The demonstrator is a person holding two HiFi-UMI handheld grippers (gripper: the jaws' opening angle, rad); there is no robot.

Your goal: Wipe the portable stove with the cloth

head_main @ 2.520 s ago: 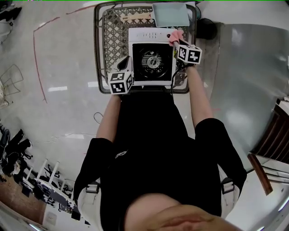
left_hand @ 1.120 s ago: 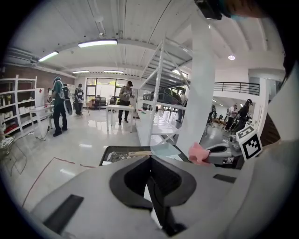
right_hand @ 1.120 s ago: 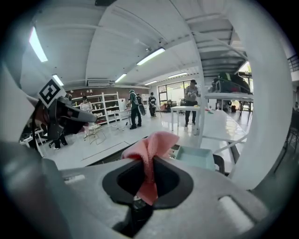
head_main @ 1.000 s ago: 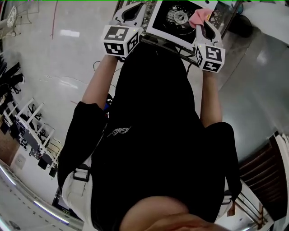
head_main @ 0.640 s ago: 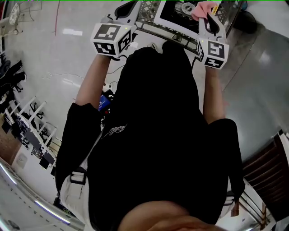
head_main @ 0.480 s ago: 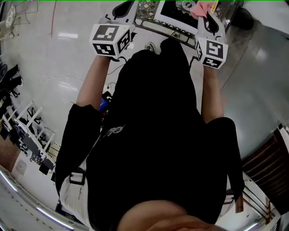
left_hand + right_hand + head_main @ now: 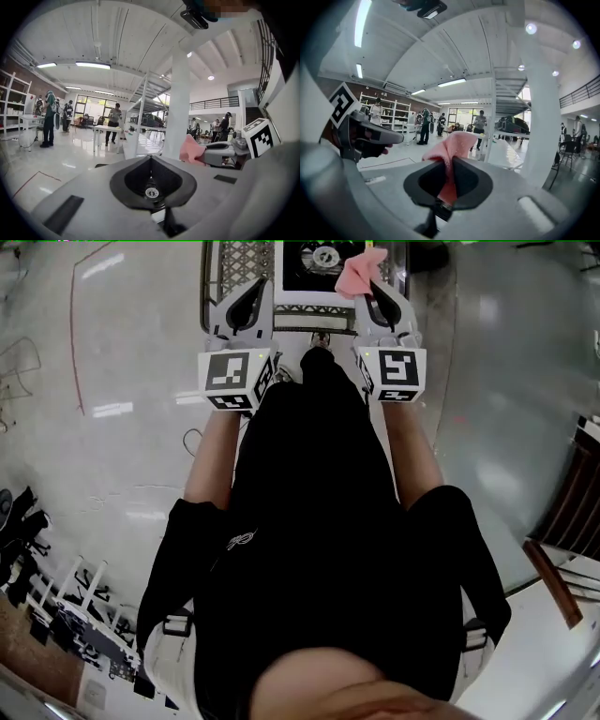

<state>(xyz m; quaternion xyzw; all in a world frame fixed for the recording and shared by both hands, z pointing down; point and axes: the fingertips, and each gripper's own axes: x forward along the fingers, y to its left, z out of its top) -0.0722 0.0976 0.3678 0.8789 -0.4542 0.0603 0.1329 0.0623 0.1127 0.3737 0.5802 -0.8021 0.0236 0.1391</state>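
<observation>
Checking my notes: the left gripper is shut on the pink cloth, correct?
No, the right gripper, its jaws just tightened, is shut on the pink cloth, as the right gripper view shows; the left gripper is shut on nothing.

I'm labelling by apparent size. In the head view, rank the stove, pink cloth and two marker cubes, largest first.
1. The portable stove, though cropped by the top edge.
2. The left marker cube and right marker cube: alike, unranked; both nearer the camera.
3. The pink cloth.
</observation>
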